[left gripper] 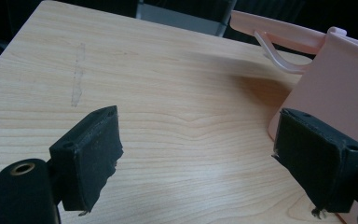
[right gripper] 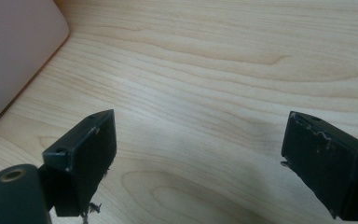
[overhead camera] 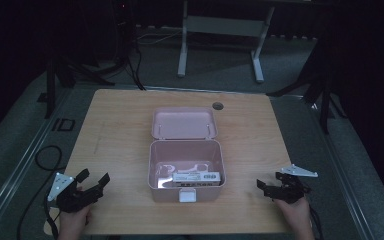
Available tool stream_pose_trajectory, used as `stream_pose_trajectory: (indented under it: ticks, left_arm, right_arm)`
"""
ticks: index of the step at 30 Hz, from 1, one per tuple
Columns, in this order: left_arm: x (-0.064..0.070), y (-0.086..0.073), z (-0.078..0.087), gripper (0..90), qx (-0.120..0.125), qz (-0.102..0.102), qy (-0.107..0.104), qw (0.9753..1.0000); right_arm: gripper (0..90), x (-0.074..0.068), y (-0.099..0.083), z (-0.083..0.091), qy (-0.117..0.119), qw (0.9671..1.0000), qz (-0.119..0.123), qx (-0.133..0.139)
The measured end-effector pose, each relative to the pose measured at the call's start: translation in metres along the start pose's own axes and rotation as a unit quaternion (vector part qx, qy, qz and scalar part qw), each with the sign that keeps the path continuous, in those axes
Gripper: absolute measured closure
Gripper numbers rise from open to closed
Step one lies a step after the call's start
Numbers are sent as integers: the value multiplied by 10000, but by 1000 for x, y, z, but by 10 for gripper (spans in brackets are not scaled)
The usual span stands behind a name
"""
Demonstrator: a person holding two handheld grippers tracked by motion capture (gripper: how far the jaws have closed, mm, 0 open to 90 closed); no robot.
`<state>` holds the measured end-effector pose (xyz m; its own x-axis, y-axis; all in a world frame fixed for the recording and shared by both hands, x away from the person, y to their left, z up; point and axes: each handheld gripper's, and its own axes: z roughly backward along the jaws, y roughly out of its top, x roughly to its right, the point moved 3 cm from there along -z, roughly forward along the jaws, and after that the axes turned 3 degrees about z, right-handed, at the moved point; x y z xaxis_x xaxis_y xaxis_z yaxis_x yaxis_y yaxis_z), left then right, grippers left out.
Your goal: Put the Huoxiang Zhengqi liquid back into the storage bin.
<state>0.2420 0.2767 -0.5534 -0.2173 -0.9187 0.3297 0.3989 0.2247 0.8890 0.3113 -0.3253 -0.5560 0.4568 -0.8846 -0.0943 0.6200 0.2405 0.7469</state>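
A pink plastic box (overhead camera: 186,192) stands open in the middle of the wooden table (overhead camera: 115,135), its lid (overhead camera: 184,122) folded back flat behind it. Inside lie a white carton (overhead camera: 197,177) and some pale items I cannot make out. My left gripper (overhead camera: 94,179) rests open near the front left corner, nothing between its jaws. The left gripper view has the box's side wall (left gripper: 340,88) to the right and its lid (left gripper: 279,28) beyond. Open and holding nothing, my right gripper (overhead camera: 269,183) sits at the front right; the box's corner (right gripper: 14,51) lies at its upper left.
A round cable hole (overhead camera: 217,105) sits near the table's far edge. A black cable loops (overhead camera: 47,155) on the floor at the left. Beyond the table stand a white desk frame (overhead camera: 220,45) and dark tripod legs (overhead camera: 325,90). Bare wood lies on both sides of the box.
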Motion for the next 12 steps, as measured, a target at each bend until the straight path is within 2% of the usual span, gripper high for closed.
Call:
stream_pose_trajectory:
  ticks: [8,12]
  left_arm:
    - [0,0,1,151,2,-19,5,10000]
    - [0,0,1,151,-1,-25,27,10000]
  right_arm:
    - [101,-3,-2,-2,27,9999,4,-109]
    - [101,-3,0,0,113,9999,-75,-75]
